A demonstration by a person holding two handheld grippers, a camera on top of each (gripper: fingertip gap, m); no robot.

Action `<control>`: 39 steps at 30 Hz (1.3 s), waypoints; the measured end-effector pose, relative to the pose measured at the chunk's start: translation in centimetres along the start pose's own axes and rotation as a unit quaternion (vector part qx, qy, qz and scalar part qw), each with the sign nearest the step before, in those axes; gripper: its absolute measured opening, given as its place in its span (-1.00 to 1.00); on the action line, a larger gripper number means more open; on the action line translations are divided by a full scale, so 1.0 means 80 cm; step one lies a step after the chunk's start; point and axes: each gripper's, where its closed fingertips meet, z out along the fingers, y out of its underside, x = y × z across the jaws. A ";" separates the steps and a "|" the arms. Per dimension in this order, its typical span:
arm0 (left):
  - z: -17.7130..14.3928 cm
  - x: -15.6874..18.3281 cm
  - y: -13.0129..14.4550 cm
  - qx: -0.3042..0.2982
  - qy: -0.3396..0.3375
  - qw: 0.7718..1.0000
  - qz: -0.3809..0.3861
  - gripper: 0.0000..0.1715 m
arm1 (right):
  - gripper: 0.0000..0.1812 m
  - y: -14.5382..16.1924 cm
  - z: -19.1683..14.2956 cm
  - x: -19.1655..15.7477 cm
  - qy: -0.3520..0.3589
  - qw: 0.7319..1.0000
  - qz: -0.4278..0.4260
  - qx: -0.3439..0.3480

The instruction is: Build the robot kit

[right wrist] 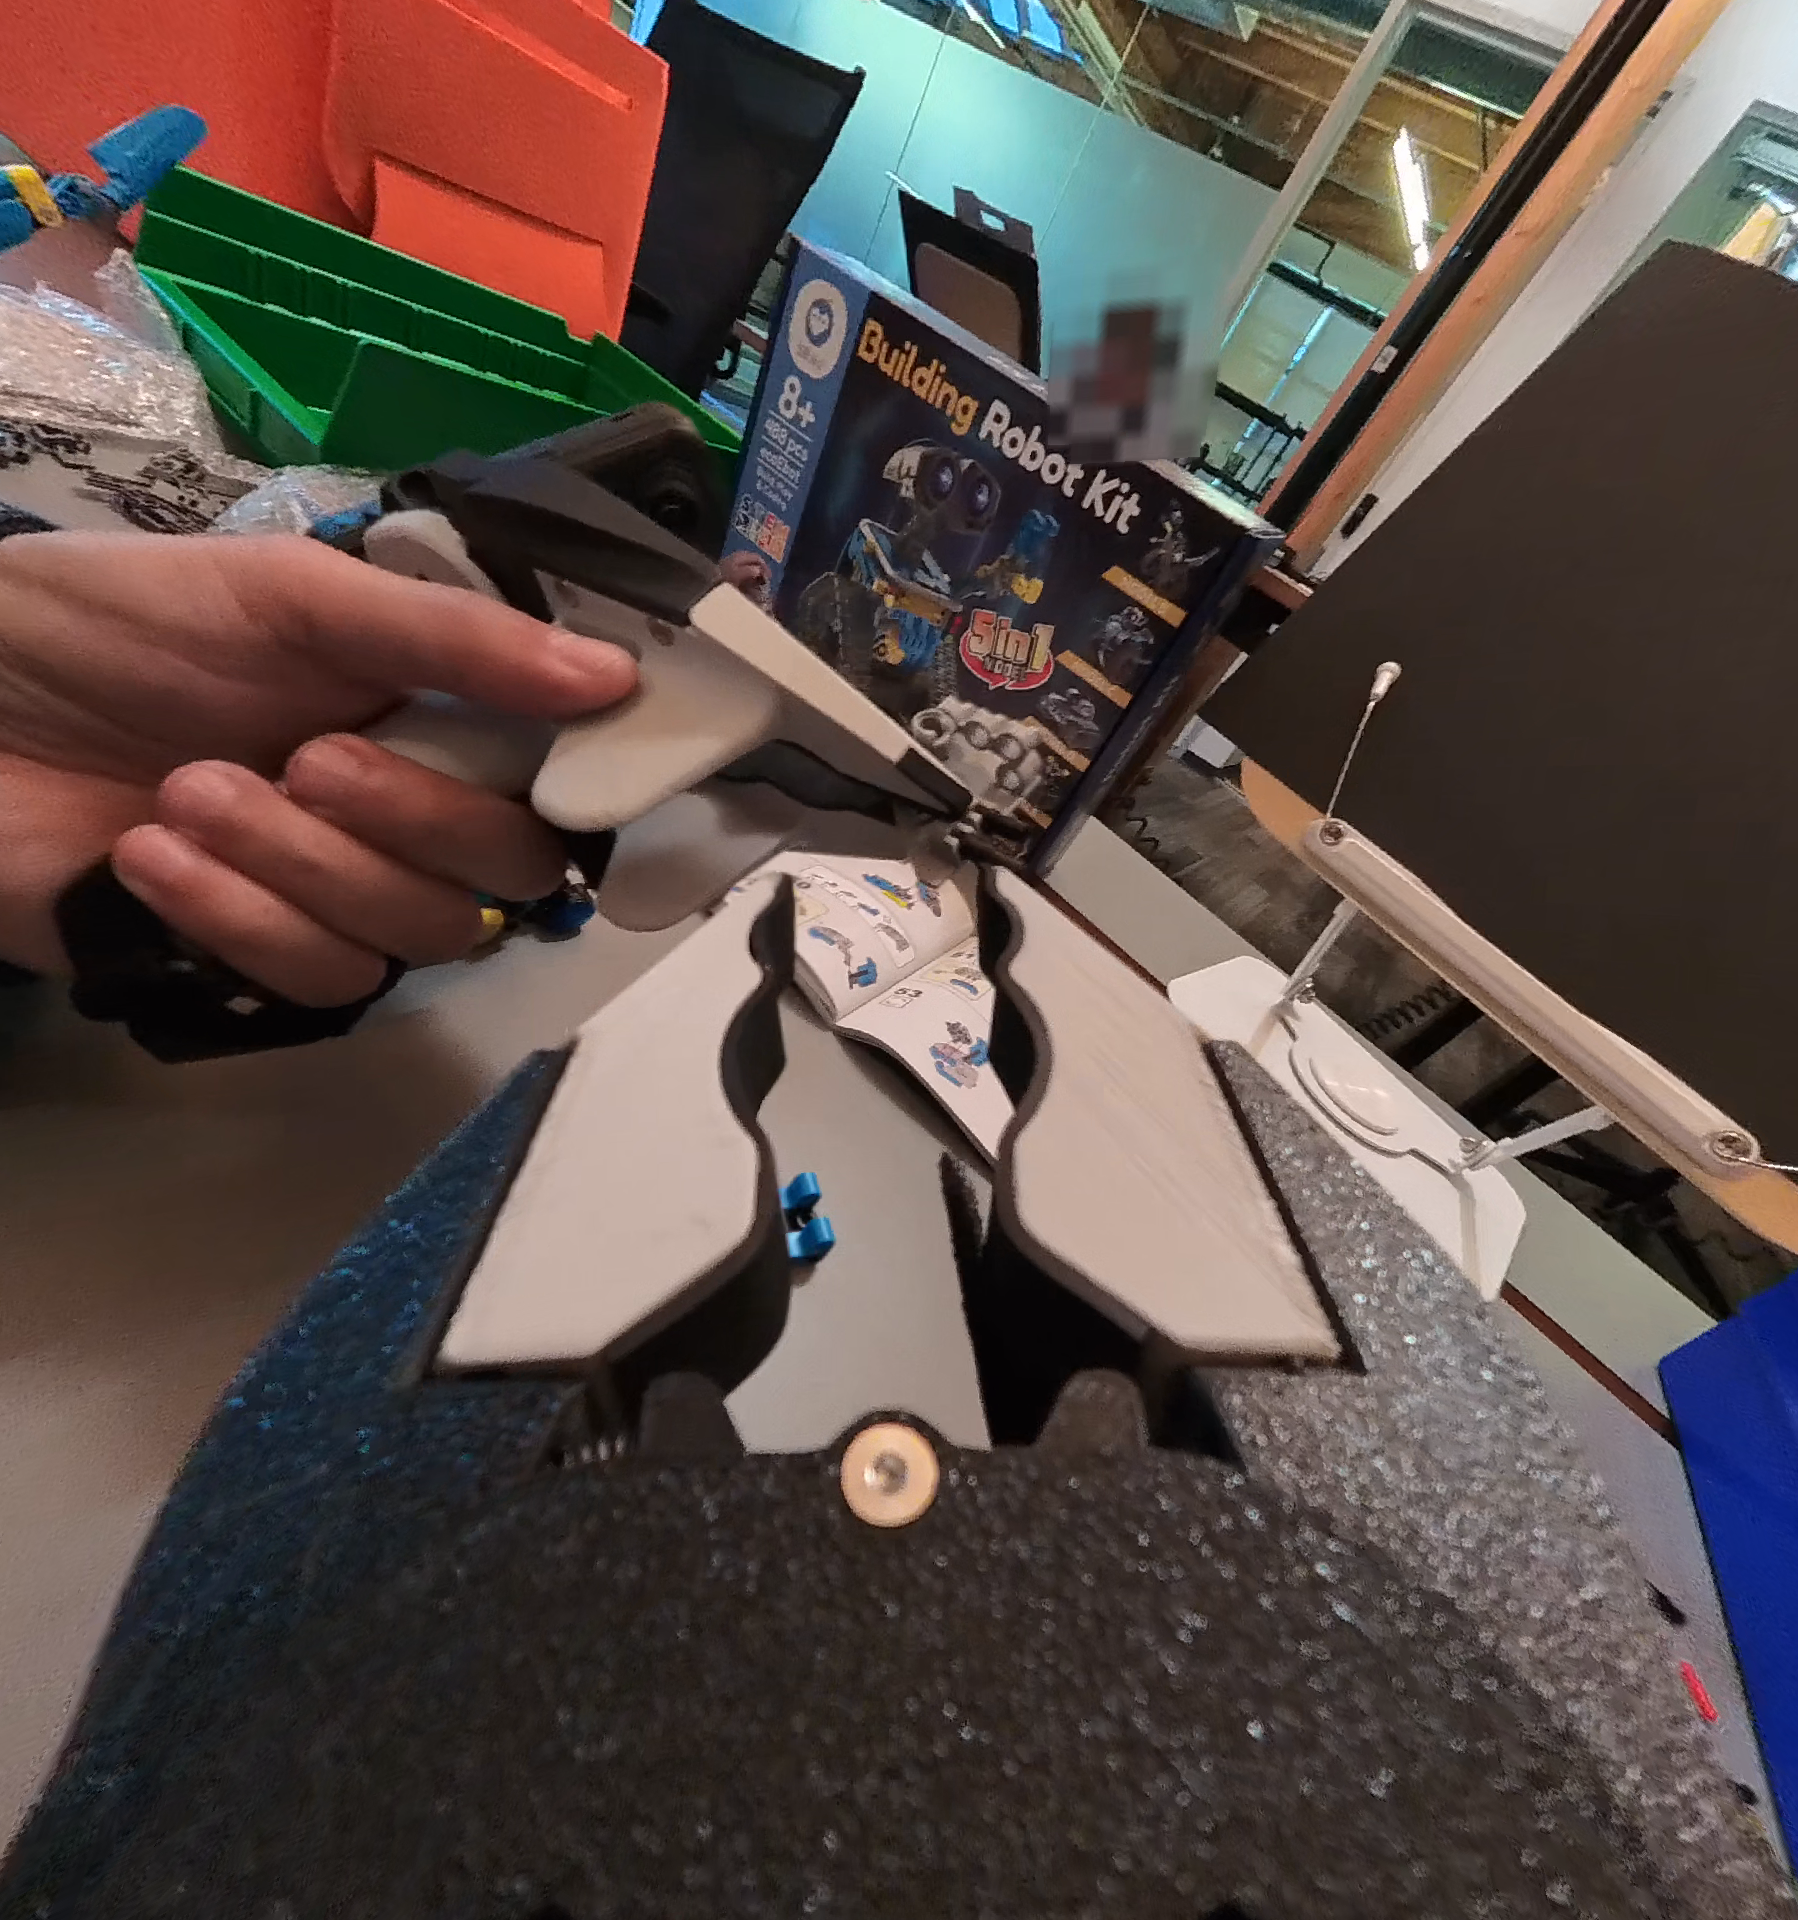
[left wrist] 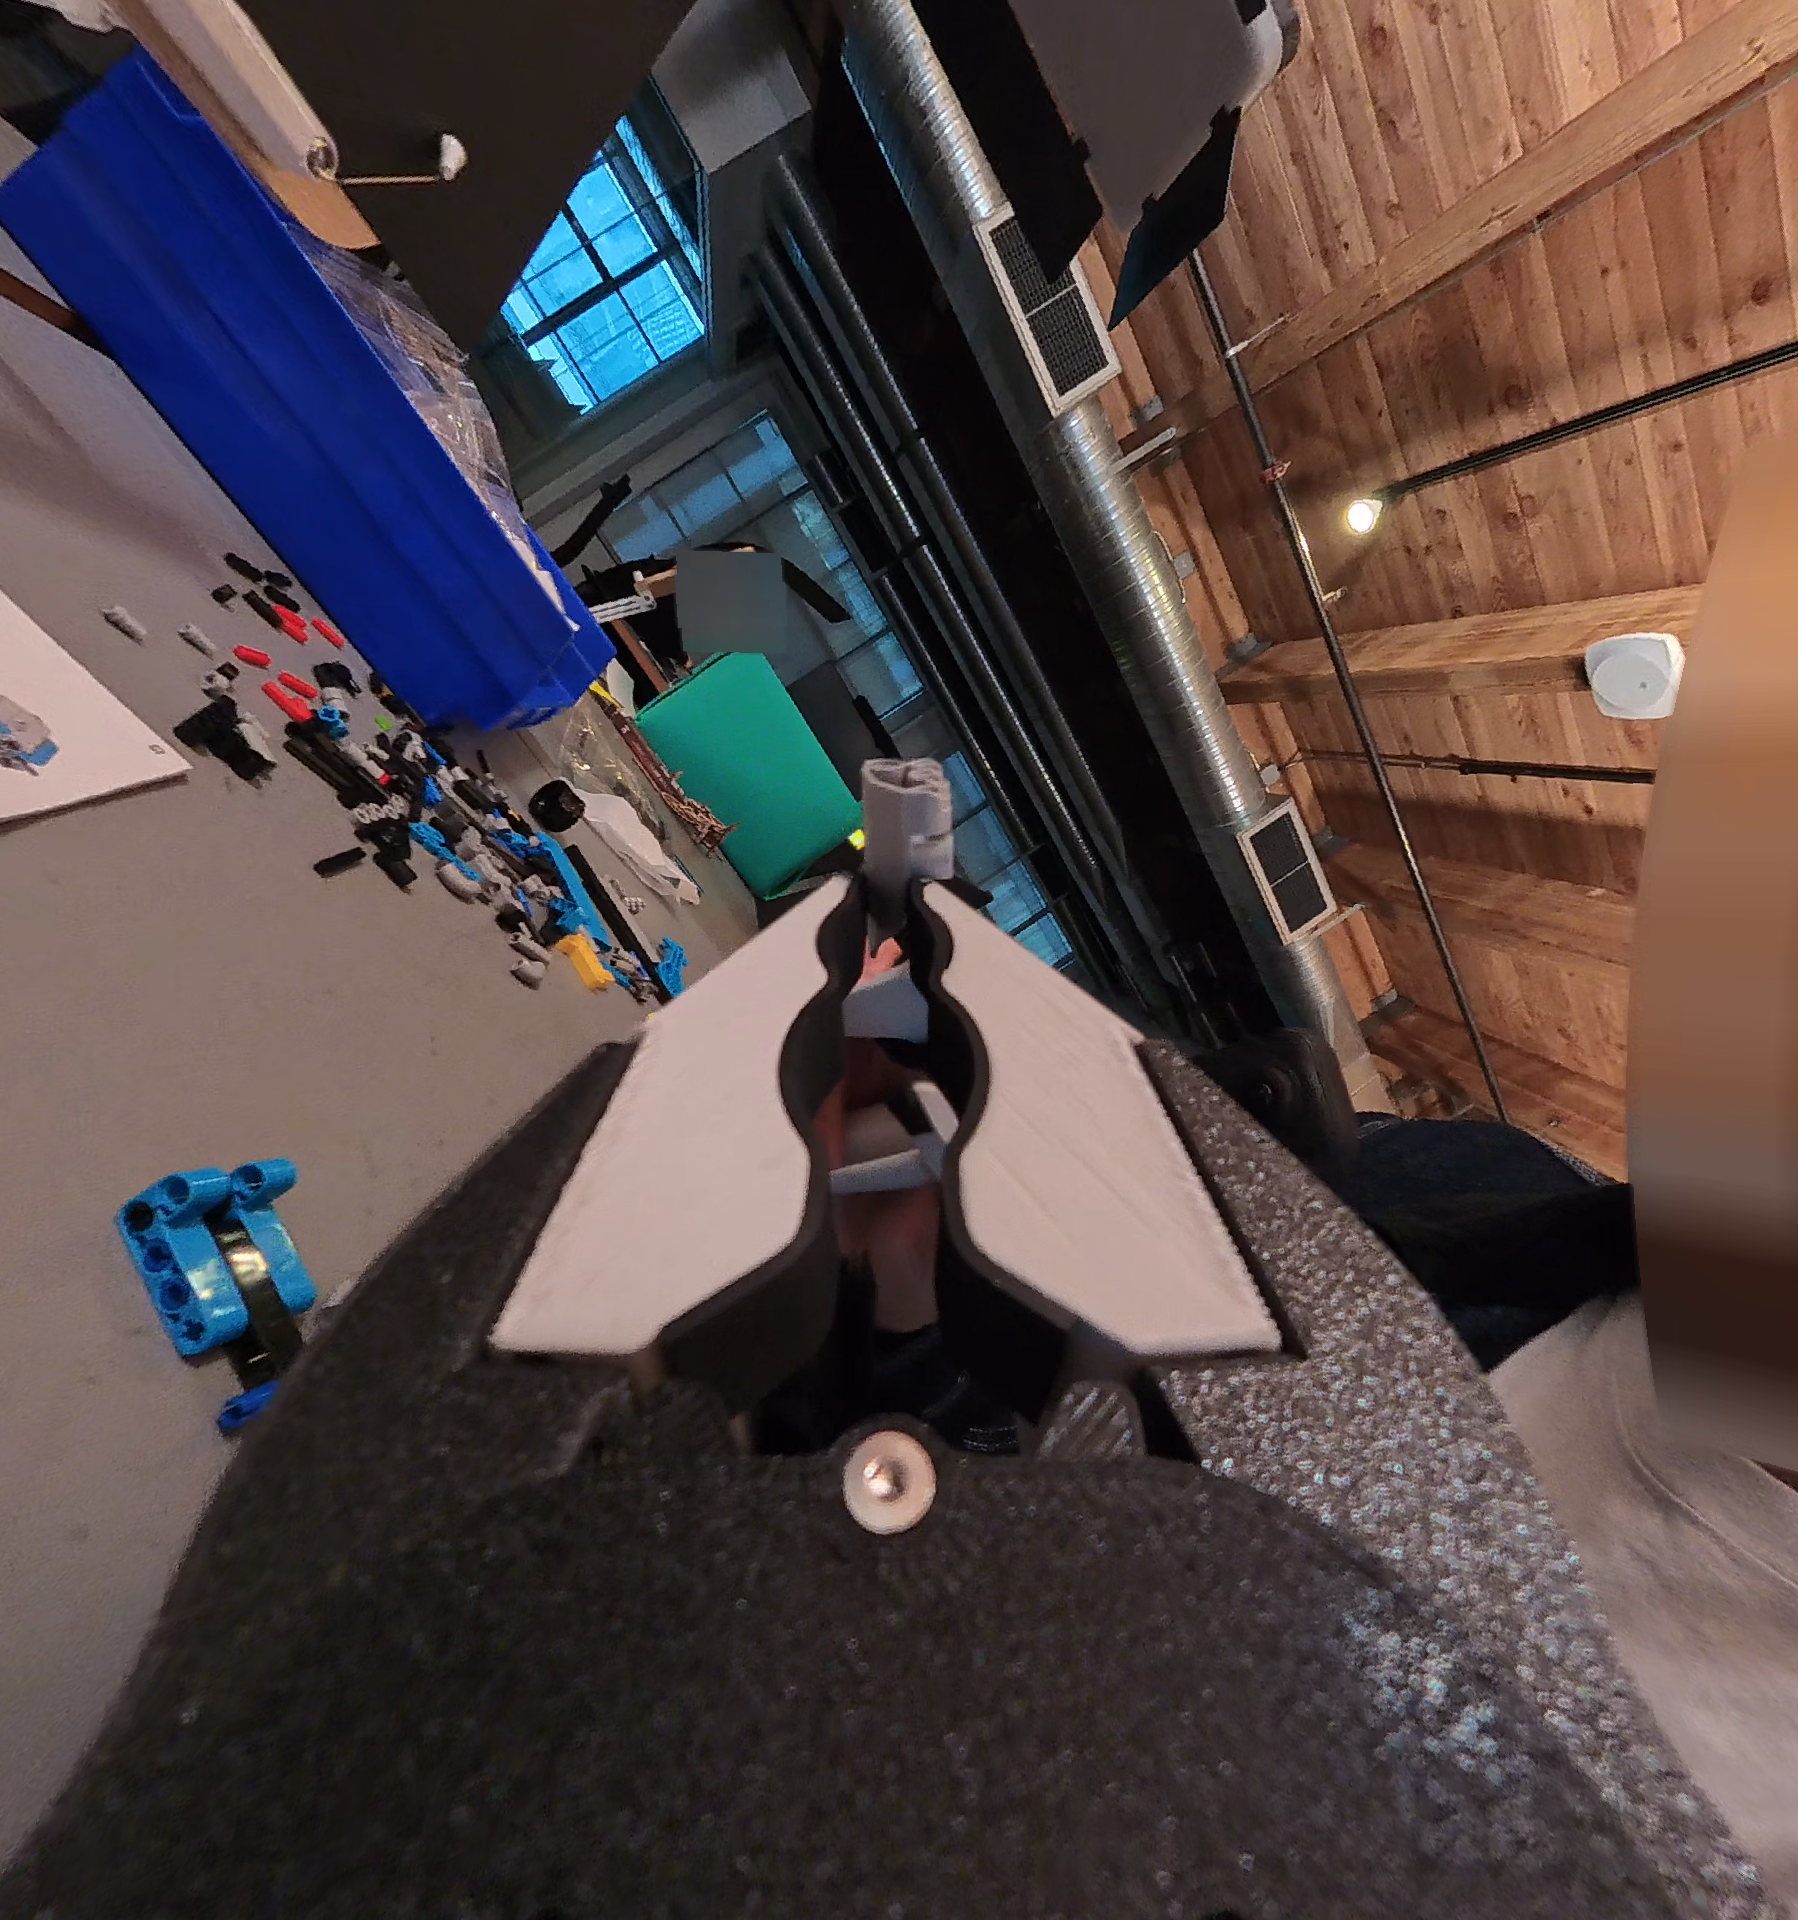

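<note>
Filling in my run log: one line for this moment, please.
left gripper: shut on grey piece, raised off table | right gripper: open, empty, above booklet | loose parts on table

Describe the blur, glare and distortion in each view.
Left wrist view: strongly tilted, a ceiling lamp flares, the held grey piece is soft. Right wrist view: wide-angle bending at the edges, the right tool slightly motion-smeared, the box sharp.

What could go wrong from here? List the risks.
1. The left tool pinches the small grey piece only at its fingertips, lifted off the table; it may slip or twist out.
2. A dropped piece could vanish among the scattered parts.
3. The open right tool sits close and could bump it.
</note>
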 end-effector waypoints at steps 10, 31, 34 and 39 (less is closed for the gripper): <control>0.001 -0.003 0.001 0.004 -0.007 1.000 0.002 -0.92 | -0.62 0.001 0.000 0.002 -0.003 1.000 0.009 0.001; 0.008 -0.006 0.002 0.104 -0.013 0.994 -0.011 -0.92 | -0.79 0.005 0.004 0.030 0.063 0.995 0.076 -0.008; 0.009 -0.007 0.003 0.103 -0.010 0.994 -0.019 -0.92 | -0.79 0.006 0.005 0.031 0.063 0.995 0.079 -0.011; 0.011 -0.007 0.006 0.093 -0.004 0.995 -0.030 -0.92 | -0.80 0.007 0.002 0.031 0.057 0.996 0.066 -0.017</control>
